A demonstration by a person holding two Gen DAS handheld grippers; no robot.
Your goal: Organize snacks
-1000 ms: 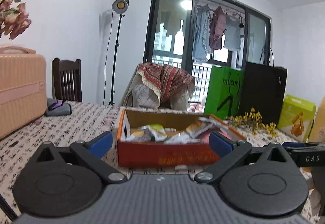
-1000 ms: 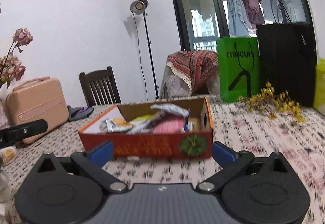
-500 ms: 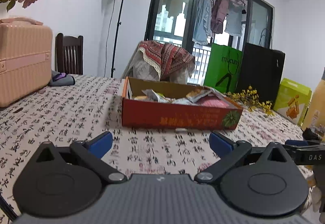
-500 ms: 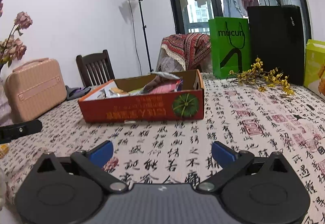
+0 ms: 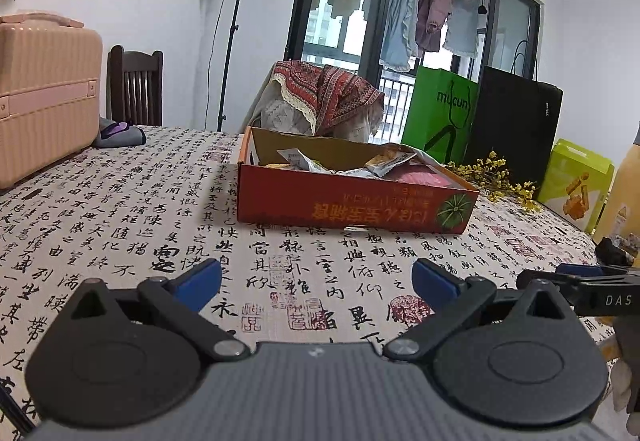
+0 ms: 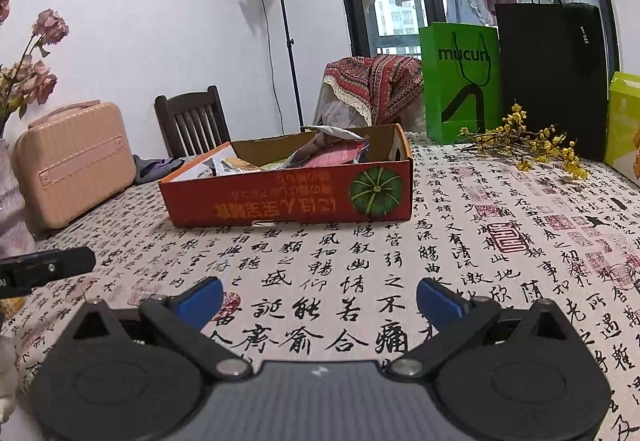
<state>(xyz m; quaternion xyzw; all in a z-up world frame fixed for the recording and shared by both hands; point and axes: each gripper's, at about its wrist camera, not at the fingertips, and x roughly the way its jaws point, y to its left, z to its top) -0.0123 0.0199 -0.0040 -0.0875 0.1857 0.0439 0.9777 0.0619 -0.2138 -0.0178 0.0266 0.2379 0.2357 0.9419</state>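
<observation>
A red cardboard box (image 5: 352,203) with a pumpkin print stands in the middle of the table, also in the right wrist view (image 6: 288,199). Several snack packets (image 5: 340,163) lie inside it (image 6: 320,153). My left gripper (image 5: 316,279) is open and empty, low over the tablecloth well in front of the box. My right gripper (image 6: 320,299) is open and empty, likewise in front of the box. Part of the right gripper (image 5: 580,291) shows at the left wrist view's right edge, and part of the left gripper (image 6: 44,271) shows at the right wrist view's left edge.
A pink case (image 5: 44,97) stands at the table's left. Green bag (image 6: 460,81), black bag (image 6: 552,77), yellow flowers (image 6: 528,145) and a green snack carton (image 5: 576,181) stand at the back right. A chair (image 6: 192,121) with a cloth stands behind.
Both grippers have pulled back from the box and lowered toward the tablecloth; the box now looks smaller and farther. Both stayed open and empty.
</observation>
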